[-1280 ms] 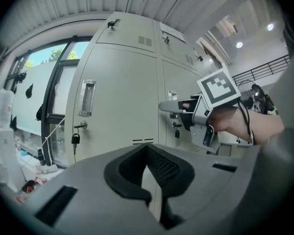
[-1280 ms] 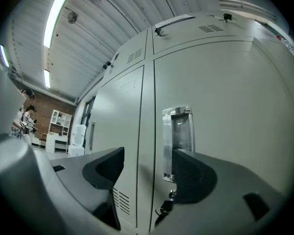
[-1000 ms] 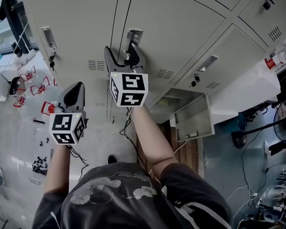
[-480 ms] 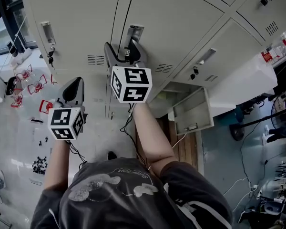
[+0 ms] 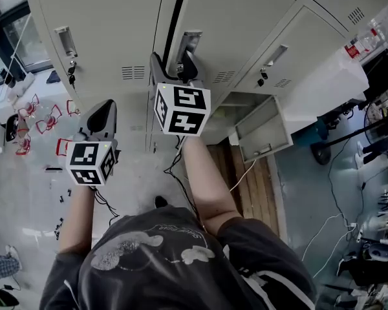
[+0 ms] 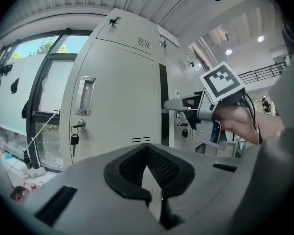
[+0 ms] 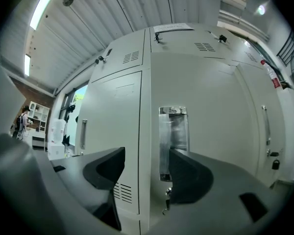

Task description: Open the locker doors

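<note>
Grey lockers fill the top of the head view. The middle locker door [image 5: 239, 18] has a metal recessed handle [image 5: 189, 44] and a dark gap [image 5: 176, 18] along its left edge. My right gripper [image 5: 174, 66] is at that handle, open; in the right gripper view its jaws [image 7: 147, 175] straddle the door's edge, and the right jaw covers the lower part of the handle [image 7: 172, 131]. My left gripper [image 5: 102, 115] hangs lower left, away from the lockers, shut on nothing [image 6: 154, 199]. The left locker door [image 6: 117, 97] is closed.
Keys [image 6: 74, 138] hang under the left locker's handle [image 5: 66, 41]. A lower locker door [image 5: 265, 134] stands open at the right. Red items [image 5: 45, 118] and cables lie on the floor at the left. A wooden board [image 5: 246, 179] lies beside the person's legs.
The dark gap at the middle door's left edge has widened. My right gripper has stayed at the handle; the left gripper has barely moved.
</note>
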The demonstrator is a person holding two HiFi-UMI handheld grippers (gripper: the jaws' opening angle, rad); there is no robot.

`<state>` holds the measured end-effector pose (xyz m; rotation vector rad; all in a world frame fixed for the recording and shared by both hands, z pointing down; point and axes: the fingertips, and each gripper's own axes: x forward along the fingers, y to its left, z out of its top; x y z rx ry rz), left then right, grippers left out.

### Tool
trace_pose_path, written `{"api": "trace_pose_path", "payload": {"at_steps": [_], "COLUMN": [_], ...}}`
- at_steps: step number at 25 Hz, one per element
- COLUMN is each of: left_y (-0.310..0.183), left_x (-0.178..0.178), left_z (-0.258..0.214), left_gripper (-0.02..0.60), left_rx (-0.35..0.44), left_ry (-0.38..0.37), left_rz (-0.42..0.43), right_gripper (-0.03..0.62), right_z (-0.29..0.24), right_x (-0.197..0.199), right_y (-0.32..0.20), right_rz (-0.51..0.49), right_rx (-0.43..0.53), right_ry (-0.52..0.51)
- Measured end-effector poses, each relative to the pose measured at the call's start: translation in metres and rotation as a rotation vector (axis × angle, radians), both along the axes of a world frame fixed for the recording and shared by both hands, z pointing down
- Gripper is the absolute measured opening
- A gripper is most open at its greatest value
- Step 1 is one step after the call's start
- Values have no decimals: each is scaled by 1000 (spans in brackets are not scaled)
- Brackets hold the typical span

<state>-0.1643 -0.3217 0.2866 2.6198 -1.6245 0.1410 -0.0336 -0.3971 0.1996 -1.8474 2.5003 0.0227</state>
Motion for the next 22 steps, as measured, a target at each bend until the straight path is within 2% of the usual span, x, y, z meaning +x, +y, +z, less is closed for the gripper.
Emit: {"api": "trace_pose_path", "payload": {"at_steps": [4, 8, 12, 16, 22], "left_y": [7, 13, 17, 22, 30], "left_x": [-3, -5, -5, 4, 16], "left_z": [0, -3, -3, -4, -11], "left_gripper": [9, 9, 9, 9, 8], "left_rx": [1, 8, 9, 13, 28], "left_ry": [6, 13, 20, 22, 18], "left_rz": [36, 67, 88, 117, 154], "right_gripper": [285, 201, 162, 149, 147], "right_z": [1, 1, 1, 1, 2], "right_x": [6, 19, 27, 32, 39], "right_y": [7, 15, 23, 31, 47], "right_rz": [74, 162, 201, 212, 165], "right_rx": [-9, -26, -40, -46, -68], "right_ry": [10, 22, 21, 18, 5]}}
